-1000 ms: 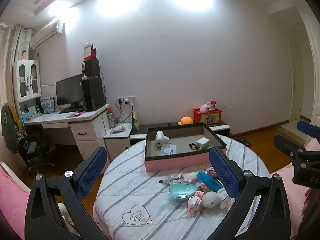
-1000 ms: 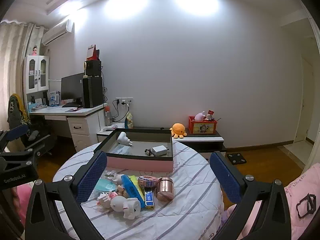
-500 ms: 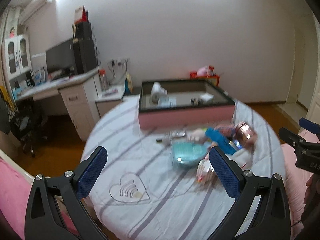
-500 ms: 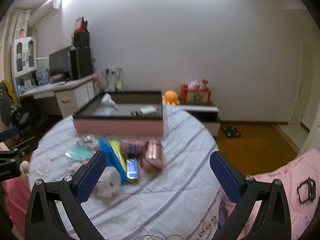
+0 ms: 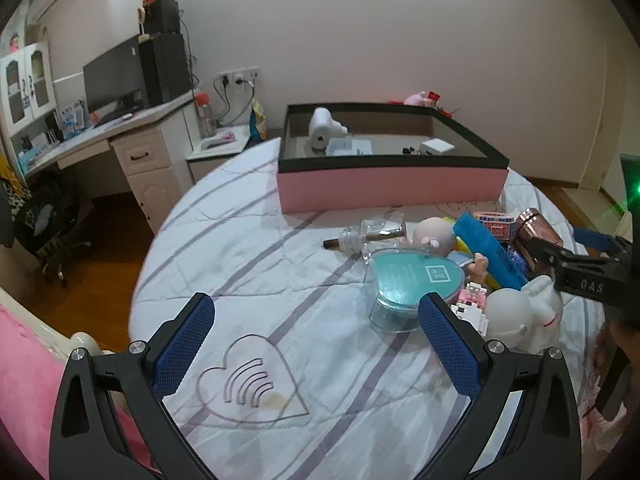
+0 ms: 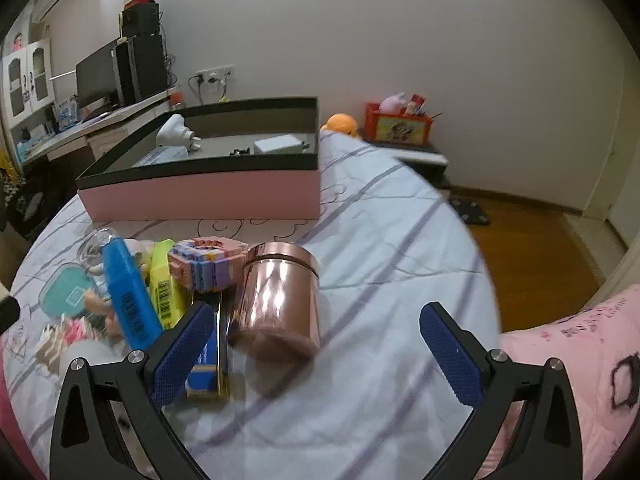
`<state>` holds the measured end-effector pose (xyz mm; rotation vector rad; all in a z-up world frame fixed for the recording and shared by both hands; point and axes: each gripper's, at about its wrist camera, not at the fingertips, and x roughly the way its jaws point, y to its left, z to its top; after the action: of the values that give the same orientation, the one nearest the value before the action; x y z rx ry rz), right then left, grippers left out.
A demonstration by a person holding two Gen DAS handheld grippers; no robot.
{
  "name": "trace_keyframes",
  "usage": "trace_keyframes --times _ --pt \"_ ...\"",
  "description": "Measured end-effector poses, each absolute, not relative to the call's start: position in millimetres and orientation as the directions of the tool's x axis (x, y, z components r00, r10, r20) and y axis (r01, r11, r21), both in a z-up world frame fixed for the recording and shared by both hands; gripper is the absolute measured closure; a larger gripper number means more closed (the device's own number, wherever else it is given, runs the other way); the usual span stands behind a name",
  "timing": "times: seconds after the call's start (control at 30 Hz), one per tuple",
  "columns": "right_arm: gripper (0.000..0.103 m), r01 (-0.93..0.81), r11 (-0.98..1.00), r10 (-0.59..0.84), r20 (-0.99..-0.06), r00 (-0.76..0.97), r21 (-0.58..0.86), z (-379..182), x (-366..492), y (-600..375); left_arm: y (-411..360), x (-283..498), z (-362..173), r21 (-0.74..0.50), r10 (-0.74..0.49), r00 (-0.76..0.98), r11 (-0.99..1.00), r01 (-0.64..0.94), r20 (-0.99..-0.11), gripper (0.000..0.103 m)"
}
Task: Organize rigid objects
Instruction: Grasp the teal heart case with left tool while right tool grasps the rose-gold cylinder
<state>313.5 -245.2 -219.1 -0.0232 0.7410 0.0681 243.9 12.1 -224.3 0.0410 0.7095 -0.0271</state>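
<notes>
- Your left gripper (image 5: 316,344) is spread wide, holding nothing, above the striped cloth of the round counter (image 5: 248,264).
- Its right finger (image 5: 448,348) sits just in front of the teal heart-shaped case (image 5: 412,280).
- Your right gripper (image 6: 316,354) is spread too, empty, with the copper tin (image 6: 280,300) between its fingers but untouched.
- Blue box (image 6: 128,292), yellow box (image 6: 166,284) and block toy (image 6: 204,264) crowd left of the tin.
- Pink tray (image 6: 208,192) stands behind the pile, holding a white charger (image 6: 278,145).
</notes>
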Motion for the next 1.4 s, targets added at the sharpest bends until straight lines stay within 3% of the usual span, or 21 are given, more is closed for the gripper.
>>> trace_keyframes --times 0.07,0.13,0.17,0.23,0.53,0.63,0.93,1.0,1.07,1.17,1.23,1.33,1.4 --pt "0.003 -0.077 0.996 0.081 -0.691 0.718 0.037 -222.0 321.6 -248.9 7.9 250.8 -228.7 0.021 -0.028 0.748 0.998 0.056 -0.663 0.0" --pt "0.024 -0.101 0.993 0.112 -0.707 0.698 0.058 -225.0 328.4 -250.4 2.6 258.1 -233.6 0.016 -0.044 0.732 0.997 0.075 -0.68 0.0" --pt "0.029 -0.118 0.991 0.131 -0.716 0.686 0.068 -227.4 331.4 -250.6 -0.6 261.1 -236.1 0.013 -0.052 0.726 0.996 0.084 -0.685 0.0" --pt "0.055 -0.143 0.987 0.154 -0.726 0.67 0.077 -231.4 334.5 -250.0 -7.6 265.5 -239.8 0.009 -0.067 0.721 0.995 0.101 -0.689 0.0" --pt "0.056 -0.142 0.985 0.171 -0.724 0.669 0.101 -234.2 336.8 -253.8 -28.6 276.2 -247.6 -0.036 -0.154 0.681 0.982 0.185 -0.716 0.0" --pt "0.056 -0.141 0.986 0.165 -0.726 0.667 0.094 -234.4 337.9 -253.2 -32.7 277.7 -251.4 -0.005 -0.127 0.683 0.984 0.178 -0.72 0.0" --pt "0.056 -0.137 0.989 0.138 -0.733 0.666 0.062 -235.1 338.8 -250.0 -26.3 297.0 -259.9 -0.137 -0.194 0.654 0.981 0.137 -0.731 0.0" --pt "0.056 -0.136 0.989 0.13 -0.734 0.666 0.051 -235.2 338.7 -249.3 -24.7 295.6 -258.4 -0.151 -0.217 0.663 0.976 0.156 -0.717 0.012" --pt "0.056 -0.136 0.989 0.128 -0.734 0.667 0.049 -235.2 338.3 -249.2 -21.3 294.3 -258.1 -0.17 -0.242 0.654 0.97 0.172 -0.717 0.017" --pt "0.056 -0.136 0.99 0.126 -0.735 0.666 0.047 -235.1 338.1 -248.5 -13.9 289.9 -257.7 -0.106 -0.173 0.663 0.984 0.14 -0.729 0.023" --pt "0.056 -0.135 0.99 0.12 -0.735 0.667 0.039 -235.1 337.4 -248.1 -4.3 289.1 -262.5 -0.043 -0.091 0.66 0.995 0.088 -0.745 0.022" --pt "0.056 -0.133 0.991 0.114 -0.736 0.667 0.032 -235.0 337.5 -246.7 10.4 288.5 -264.6 -0.089 -0.11 0.662 0.994 0.066 -0.742 0.02" --pt "0.056 -0.134 0.991 0.113 -0.737 0.667 0.031 -234.8 337.8 -246.9 11.3 289.1 -262.1 -0.096 -0.116 0.666 0.993 0.067 -0.737 0.009"
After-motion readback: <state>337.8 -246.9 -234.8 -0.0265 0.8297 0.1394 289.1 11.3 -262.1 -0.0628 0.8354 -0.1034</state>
